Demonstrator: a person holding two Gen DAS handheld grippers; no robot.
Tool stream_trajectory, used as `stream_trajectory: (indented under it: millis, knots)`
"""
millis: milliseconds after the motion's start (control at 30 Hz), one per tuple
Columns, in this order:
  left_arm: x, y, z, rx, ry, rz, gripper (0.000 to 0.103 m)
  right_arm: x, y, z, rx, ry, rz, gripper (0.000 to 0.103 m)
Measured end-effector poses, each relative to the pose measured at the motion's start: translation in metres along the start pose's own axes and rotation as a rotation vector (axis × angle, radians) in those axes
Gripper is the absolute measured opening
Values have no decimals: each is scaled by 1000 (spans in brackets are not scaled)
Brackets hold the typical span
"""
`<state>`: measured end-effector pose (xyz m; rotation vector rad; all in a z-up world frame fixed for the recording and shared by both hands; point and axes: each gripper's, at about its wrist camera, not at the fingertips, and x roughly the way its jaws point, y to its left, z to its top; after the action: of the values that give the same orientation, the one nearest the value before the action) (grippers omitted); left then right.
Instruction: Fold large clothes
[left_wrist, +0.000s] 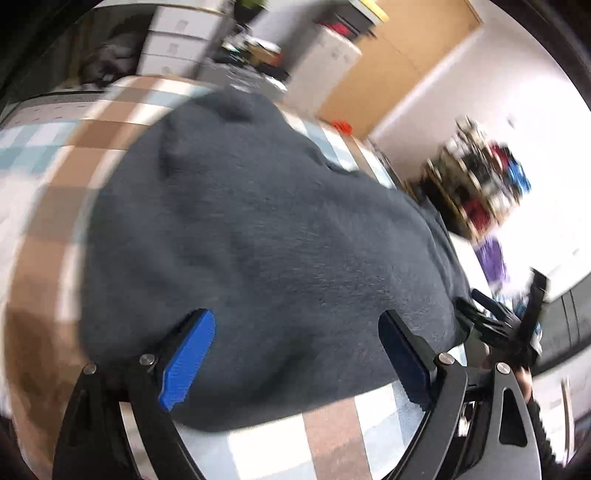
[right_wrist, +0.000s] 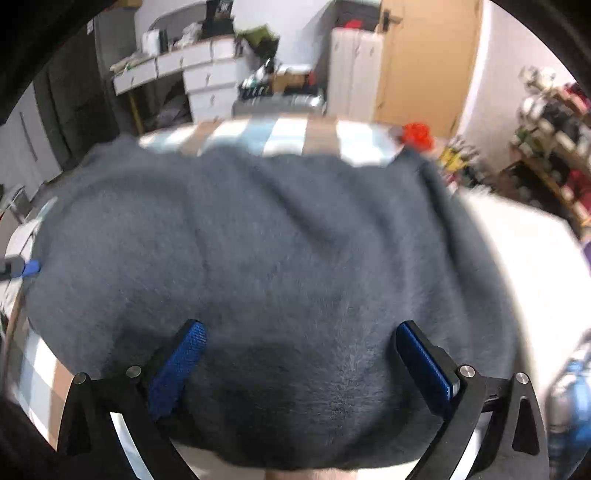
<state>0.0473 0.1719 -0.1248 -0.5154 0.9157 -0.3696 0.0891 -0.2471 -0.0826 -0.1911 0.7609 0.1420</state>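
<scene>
Your left gripper (left_wrist: 295, 350) and right gripper (right_wrist: 299, 362) hover with fingers spread wide, grasping nothing, over the grey garment (right_wrist: 277, 258) on the checked cloth (left_wrist: 55, 206).

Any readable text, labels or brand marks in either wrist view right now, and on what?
None readable.
Grey garment: no print or tag showing.
Checked cover: pattern only.
Dark item on the desk top: pale marks, too blurred to read.
Shelf clutter: blurred.

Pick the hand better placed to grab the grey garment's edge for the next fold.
Probably the left: its open tongs straddle the near hem of the fuzzy dark grey garment on the checked cover. The right tongs, also open, hang over mid-cloth.
</scene>
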Motion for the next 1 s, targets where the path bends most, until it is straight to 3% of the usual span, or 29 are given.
stream_trajectory:
  millis: [67, 133, 267, 400, 567, 733, 867, 900, 933, 967, 1000]
  knots:
    - [-19, 11, -11, -68, -49, 30, 88, -29, 37, 3, -128, -105, 47, 103]
    - [-39, 28, -17, -176, -113, 17, 88, -43, 84, -2, -304, -123, 56, 103]
    - [-60, 52, -27, -279, -184, 0, 94, -53, 196, -36, -673, -136, 115, 103]
    - [-77, 65, -42, -326, -266, -19, 95, -37, 287, -64, -914, -185, 30, 103]
    - [-92, 89, -55, -410, -312, -74, 95, 0, 345, -73, -1007, -155, -22, 103]
    - [-105, 99, -56, -442, -357, -124, 95, 50, 359, -70, -1061, -97, -266, 103]
    - [-101, 105, -57, -453, -330, -152, 95, 58, 354, -53, -1025, -17, -228, 101]
    - [-97, 106, -56, -461, -315, -160, 95, 58, 351, -50, -1014, 8, -206, 99]
    - [-95, 108, -58, -467, -305, -168, 95, 58, 348, -44, -993, 47, -140, 73]
    - [-94, 108, -61, -471, -294, -171, 95, 60, 345, -40, -962, 84, -98, 37]
    - [-90, 109, -60, -477, -274, -158, 95, 61, 342, -34, -924, 91, -77, 36]
